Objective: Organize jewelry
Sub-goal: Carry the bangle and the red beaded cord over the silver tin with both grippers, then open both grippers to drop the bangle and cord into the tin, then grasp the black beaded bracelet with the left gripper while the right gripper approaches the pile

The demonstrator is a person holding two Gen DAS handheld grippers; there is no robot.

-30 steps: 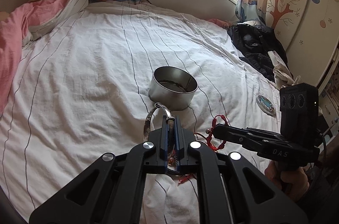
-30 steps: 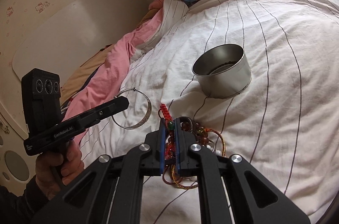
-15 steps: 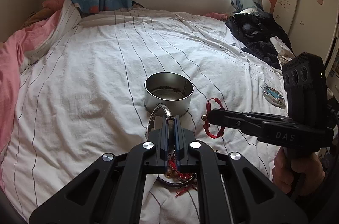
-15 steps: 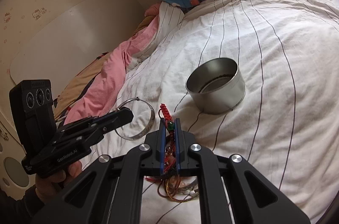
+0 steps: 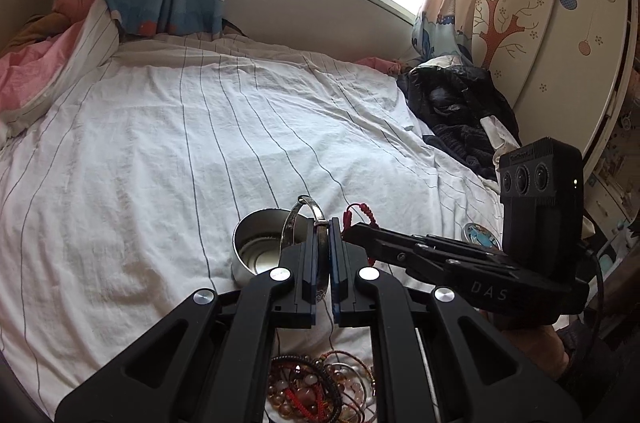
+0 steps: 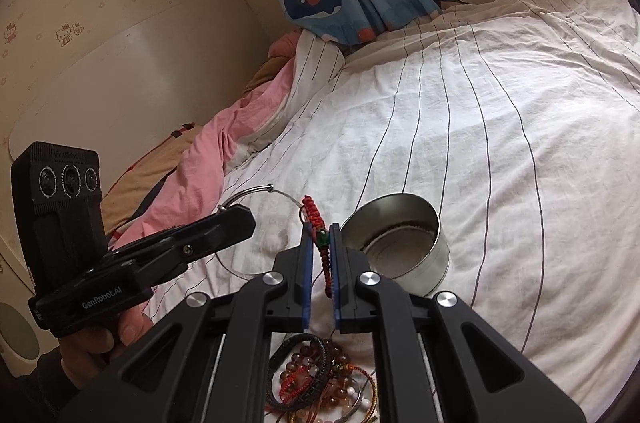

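My left gripper (image 5: 323, 229) is shut on a silver bangle (image 5: 294, 219), held up just in front of a round metal tin (image 5: 256, 251) on the striped white sheet. That bangle (image 6: 256, 191) and the left gripper (image 6: 236, 219) also show in the right wrist view. My right gripper (image 6: 321, 235) is shut on a red braided bracelet (image 6: 316, 219) with a green bead, lifted beside the tin (image 6: 400, 247). In the left wrist view the right gripper (image 5: 352, 233) carries the red bracelet (image 5: 358, 211). A pile of beaded bracelets (image 6: 320, 379) lies on the sheet below both grippers (image 5: 316, 387).
A pink quilt (image 6: 192, 167) and pillow lie at the bed's left side. Dark clothes (image 5: 460, 111) are heaped at the right, near a wardrobe (image 5: 552, 23). A small round lid (image 5: 478, 237) lies on the sheet at the right. A hand (image 6: 96, 339) holds the left gripper.
Both grippers have risen with their pieces, the bangle and the red bracelet, off the bracelet pile. The tin now sits lower and nearer in both views.
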